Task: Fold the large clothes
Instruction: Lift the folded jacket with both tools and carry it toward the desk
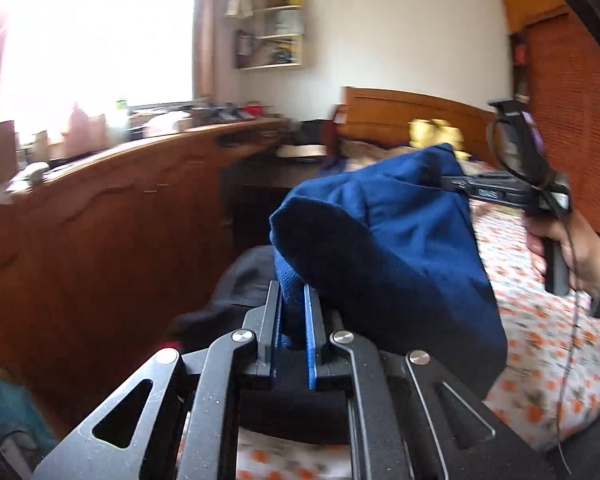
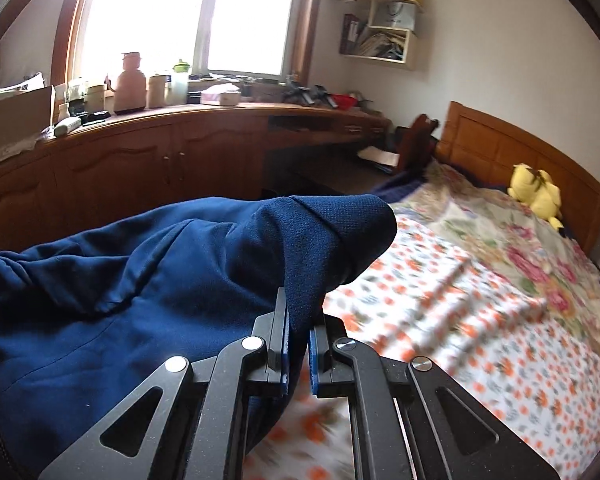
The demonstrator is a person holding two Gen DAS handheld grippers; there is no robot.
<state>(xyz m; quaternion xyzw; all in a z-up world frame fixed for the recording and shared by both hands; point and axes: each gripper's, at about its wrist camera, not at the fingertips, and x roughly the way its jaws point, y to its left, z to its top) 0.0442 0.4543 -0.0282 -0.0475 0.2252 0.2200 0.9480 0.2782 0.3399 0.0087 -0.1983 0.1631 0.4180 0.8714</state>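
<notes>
A large navy blue garment [image 1: 384,248] hangs in the air between both grippers, above the bed. My left gripper [image 1: 294,292] is shut on a thick fold of its fabric, which bulges up over the fingers. In the left wrist view the right gripper [image 1: 456,186] shows at the right, gripped by a hand, pinching the garment's far corner. From the right wrist view, my right gripper [image 2: 300,308] is shut on a fold of the same blue garment [image 2: 132,280], which drapes away to the left and curls over the fingertips.
The bed, with its floral orange-and-white cover [image 2: 480,300], lies below and to the right, with a wooden headboard [image 2: 512,148] and a yellow plush toy [image 2: 536,194]. A long wooden cabinet [image 2: 148,164] with bottles and clutter runs under the window. Dark clothing [image 1: 236,280] lies below the left gripper.
</notes>
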